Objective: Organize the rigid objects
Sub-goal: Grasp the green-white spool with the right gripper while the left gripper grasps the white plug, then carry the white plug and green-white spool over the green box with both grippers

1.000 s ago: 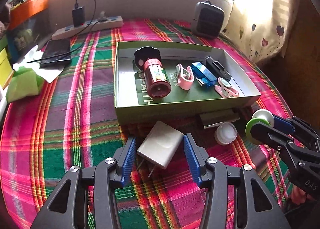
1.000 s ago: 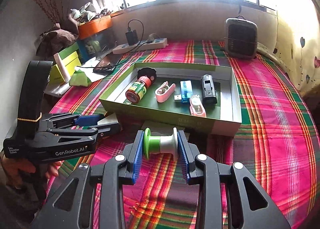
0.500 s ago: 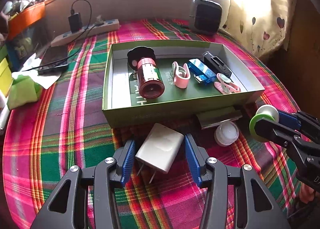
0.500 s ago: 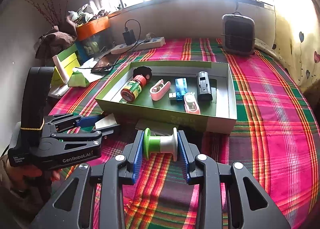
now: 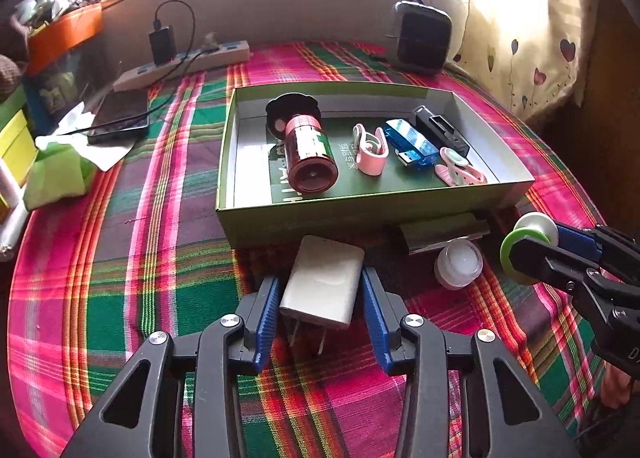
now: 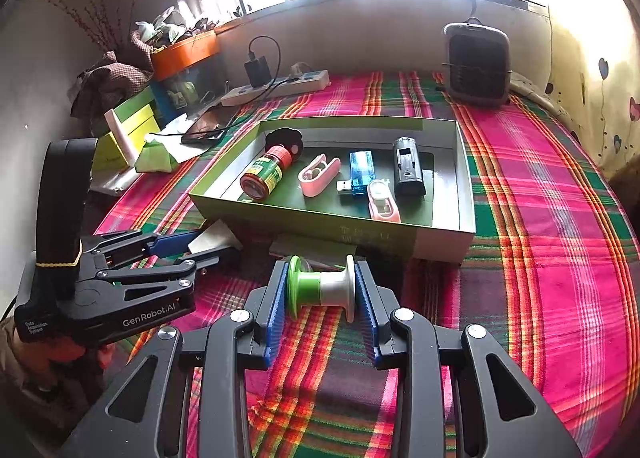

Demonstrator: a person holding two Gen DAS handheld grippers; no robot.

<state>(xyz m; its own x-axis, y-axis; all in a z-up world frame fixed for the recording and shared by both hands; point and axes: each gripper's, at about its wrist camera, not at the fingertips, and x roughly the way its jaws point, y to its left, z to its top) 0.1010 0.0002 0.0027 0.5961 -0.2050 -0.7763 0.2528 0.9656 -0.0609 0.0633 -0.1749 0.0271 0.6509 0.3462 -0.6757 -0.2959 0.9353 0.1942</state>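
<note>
My left gripper (image 5: 320,298) is shut on a white wall charger (image 5: 324,282), prongs pointing back at me, just in front of the green box (image 5: 360,218). My right gripper (image 6: 322,290) is shut on a green-and-white spool (image 6: 320,288), held crosswise above the plaid cloth near the box's front wall (image 6: 360,234). The box holds a red bottle (image 5: 312,154), a black round piece (image 5: 292,110), a pink clip (image 5: 370,146), a blue USB stick (image 5: 410,142), a black device (image 5: 440,128) and a pink-white clip (image 5: 460,170). The left wrist view shows the spool (image 5: 528,234) at right.
A small white jar (image 5: 458,264) and a flat metallic piece (image 5: 444,232) lie on the cloth before the box. Behind are a power strip (image 5: 180,66), a phone (image 5: 120,122) and a black fan (image 5: 424,38). A green pack (image 5: 56,178) sits at left.
The left gripper has eased slightly closer to the box front, and the charger now sits straighter between its pads. The right gripper still holds the spool and has barely shifted.
</note>
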